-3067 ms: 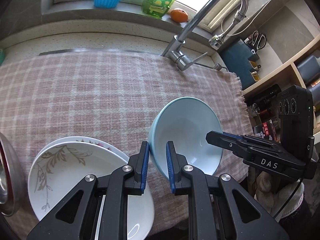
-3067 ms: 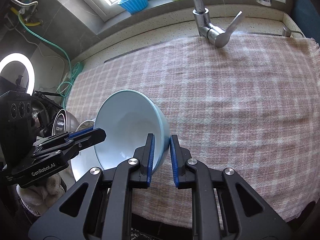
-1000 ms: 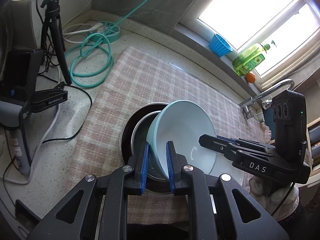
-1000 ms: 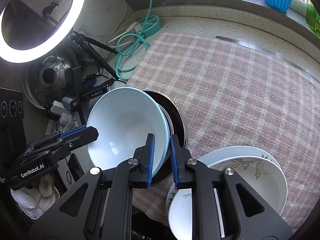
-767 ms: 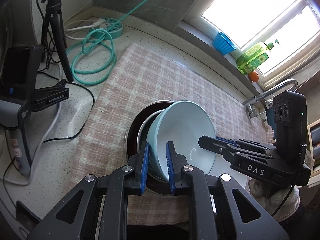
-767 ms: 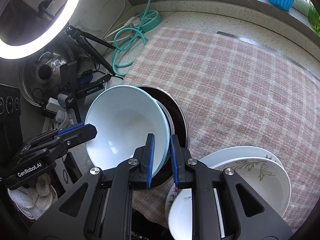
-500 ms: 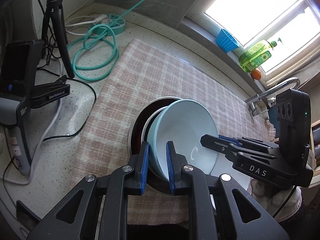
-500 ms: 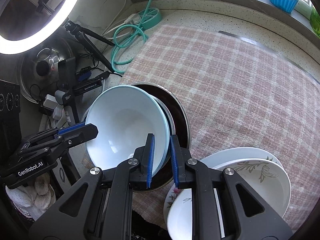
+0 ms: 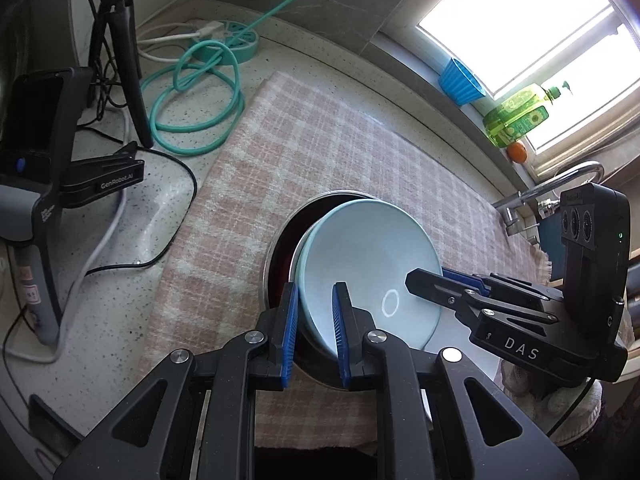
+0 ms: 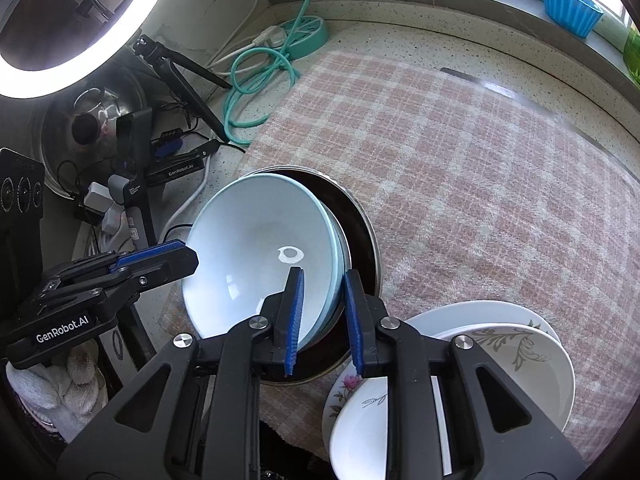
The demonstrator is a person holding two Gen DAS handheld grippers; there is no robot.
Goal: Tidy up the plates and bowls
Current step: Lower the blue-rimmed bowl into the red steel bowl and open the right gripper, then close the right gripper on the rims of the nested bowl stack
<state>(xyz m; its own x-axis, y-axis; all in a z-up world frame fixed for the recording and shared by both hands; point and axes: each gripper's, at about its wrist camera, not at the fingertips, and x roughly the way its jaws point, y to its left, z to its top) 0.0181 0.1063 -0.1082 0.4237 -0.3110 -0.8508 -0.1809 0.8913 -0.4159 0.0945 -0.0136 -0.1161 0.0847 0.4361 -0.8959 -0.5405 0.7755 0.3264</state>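
Left gripper (image 9: 314, 334) pointed forward and downward, blue pads (image 9: 289, 332) parted with a clear gap between them. Right gripper (image 10: 322, 320) was likewise angled downward, its blue pads (image 10: 296, 320) also spread apart. The two grippers faced one another from opposite sides: the right one entered the left wrist view from the right edge, the left one entered the right wrist view from the left edge. White-gloved hands (image 10: 60, 376) held each handle.

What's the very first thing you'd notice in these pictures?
The big pale blue bowl, right in the middle, with the left claw and the right claw each straddling its rim from opposite sides. It sits in a metal bowl on the pink checked cloth. A glowing ring light shines top left.
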